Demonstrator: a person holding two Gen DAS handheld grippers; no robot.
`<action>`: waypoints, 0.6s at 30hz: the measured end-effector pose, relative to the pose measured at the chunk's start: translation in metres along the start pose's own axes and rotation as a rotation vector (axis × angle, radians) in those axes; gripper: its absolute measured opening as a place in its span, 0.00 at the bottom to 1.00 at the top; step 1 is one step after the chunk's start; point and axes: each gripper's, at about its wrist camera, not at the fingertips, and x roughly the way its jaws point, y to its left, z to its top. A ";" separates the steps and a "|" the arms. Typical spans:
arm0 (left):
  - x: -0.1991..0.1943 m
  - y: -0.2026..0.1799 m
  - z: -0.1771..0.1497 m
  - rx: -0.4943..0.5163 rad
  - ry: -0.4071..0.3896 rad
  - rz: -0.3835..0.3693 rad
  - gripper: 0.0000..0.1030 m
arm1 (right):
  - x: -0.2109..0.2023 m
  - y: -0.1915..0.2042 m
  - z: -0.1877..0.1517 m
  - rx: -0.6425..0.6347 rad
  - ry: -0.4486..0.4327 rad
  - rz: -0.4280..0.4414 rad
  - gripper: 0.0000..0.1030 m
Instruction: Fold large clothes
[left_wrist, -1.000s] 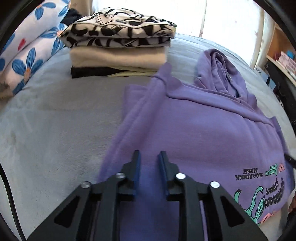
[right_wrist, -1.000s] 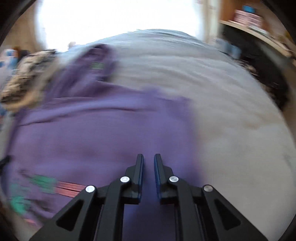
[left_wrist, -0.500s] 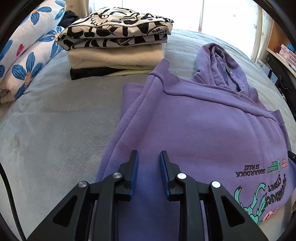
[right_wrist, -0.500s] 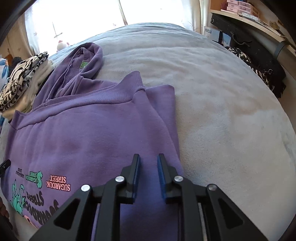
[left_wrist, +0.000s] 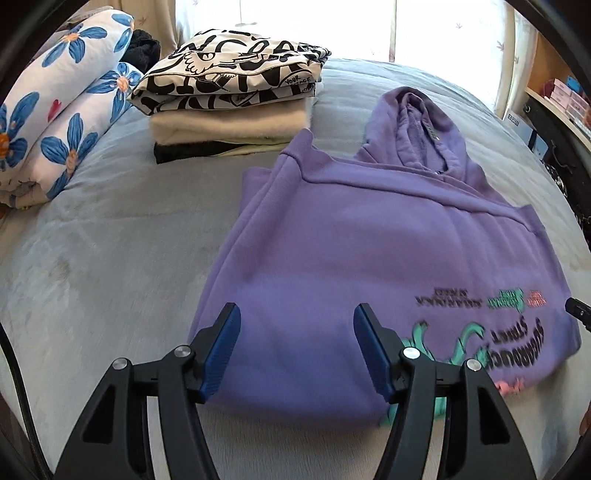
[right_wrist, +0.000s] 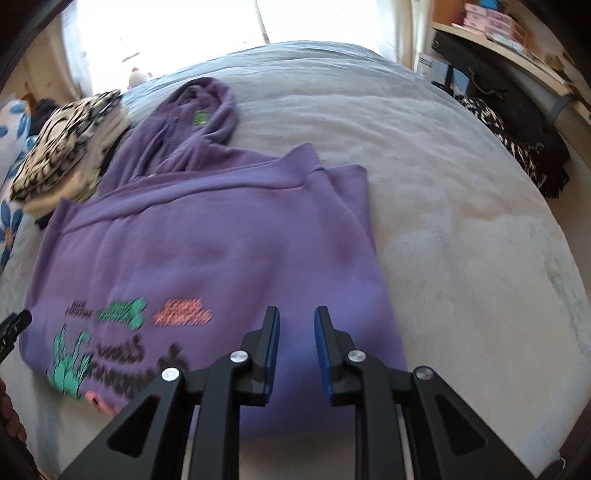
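A purple hoodie (left_wrist: 369, 240) lies folded on the grey bed cover (left_wrist: 110, 240), hood at the far end, printed chest at the near end. My left gripper (left_wrist: 297, 325) hovers over its near left corner; its jaws are opening wide and hold nothing, with the cloth lying flat below them. In the right wrist view the hoodie (right_wrist: 221, 240) fills the left half of the bed cover (right_wrist: 461, 221). Above its near right corner, my right gripper (right_wrist: 297, 328) has a narrow gap between its blue pads and no cloth in it.
A stack of folded clothes (left_wrist: 236, 99) with a black-and-white print on top stands at the far left, also in the right wrist view (right_wrist: 70, 147). Flowered pillows (left_wrist: 55, 110) lie left of it. A dark patterned cloth (right_wrist: 517, 147) and a shelf (right_wrist: 498, 29) are right of the bed.
Both grippers have lifted and drawn back from the hoodie. The left jaws went from nearly shut to wide apart; the right jaws parted a little. The hoodie lies still.
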 end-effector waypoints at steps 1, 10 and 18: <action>-0.005 -0.001 -0.004 -0.004 -0.001 0.000 0.60 | -0.005 0.005 -0.004 -0.017 -0.004 0.000 0.18; -0.042 -0.008 -0.030 0.013 -0.011 -0.019 0.60 | -0.033 0.032 -0.030 -0.087 -0.008 0.019 0.19; -0.067 -0.019 -0.045 0.040 -0.017 -0.049 0.61 | -0.046 0.040 -0.046 -0.104 0.001 0.037 0.19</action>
